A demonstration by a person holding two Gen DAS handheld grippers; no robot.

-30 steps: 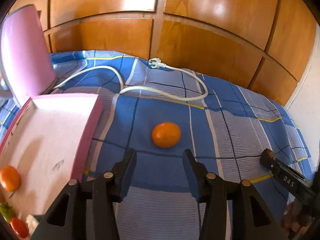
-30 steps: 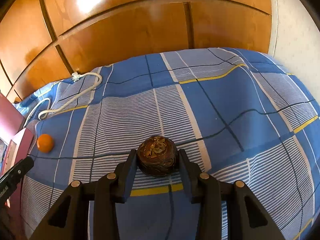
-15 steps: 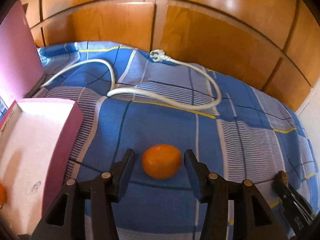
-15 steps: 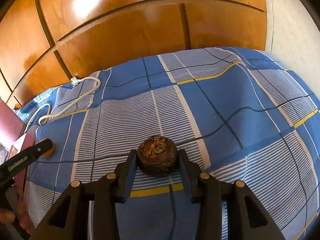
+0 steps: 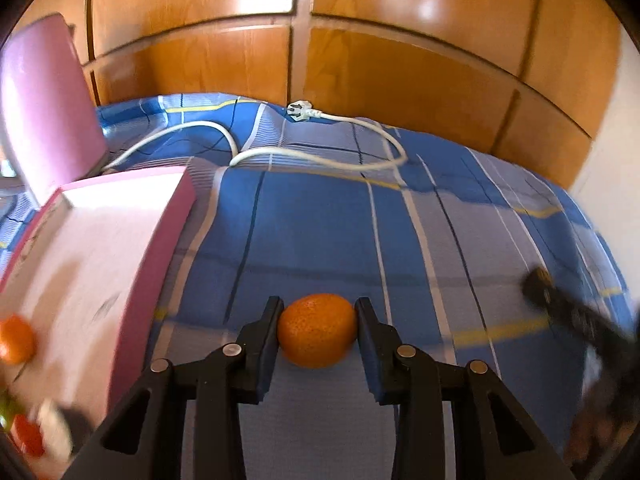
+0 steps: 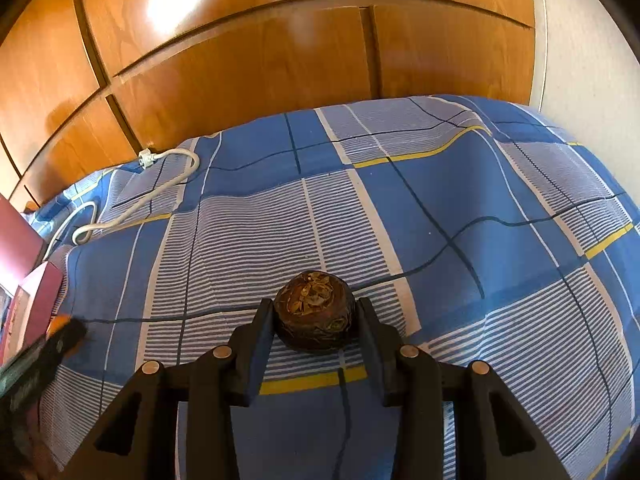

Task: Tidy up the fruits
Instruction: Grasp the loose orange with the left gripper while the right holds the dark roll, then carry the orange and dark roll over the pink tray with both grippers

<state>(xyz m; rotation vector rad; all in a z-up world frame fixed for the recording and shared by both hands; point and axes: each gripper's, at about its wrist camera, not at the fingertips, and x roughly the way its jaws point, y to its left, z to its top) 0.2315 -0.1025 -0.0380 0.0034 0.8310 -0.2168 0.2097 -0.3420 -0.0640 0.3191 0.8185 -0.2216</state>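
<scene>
**Operator:** State both grippers and their loads.

**Inspector:** The left gripper (image 5: pixel 317 312) is clamped on the orange (image 5: pixel 317 330); both pads touch its flanks. The orange sits at bedspread (image 5: pixel 320 220) level; whether it is lifted clear cannot be told. The right gripper (image 6: pixel 315 314) is clamped on the brown fruit (image 6: pixel 314 312), which appears to rest on the bedspread, well to the right of the pink box (image 5: pixel 100 280).

**Operator:** Failure modes from here?

**Inspector:** Three, as a judgement. One: the orange is round and held only near the fingertips, so a fast swing toward the box could roll it out of the pads. Two: the box wall stands just to the left of the orange; a low transfer path would strike that wall and shift the box. Three: excess squeeze could bruise either fruit. The box already holds a second orange (image 5: pixel 16 340) and a red item (image 5: pixel 28 438), so a careless drop could land on them.

**Operator:** Orientation of the loads?

**Inspector:** The orange is slightly flattened, with its wider dimension running left to right between the pads; no stem end can be seen. The brown fruit presents its leafy patterned end upward and toward the camera, and has no clear long axis.
</scene>
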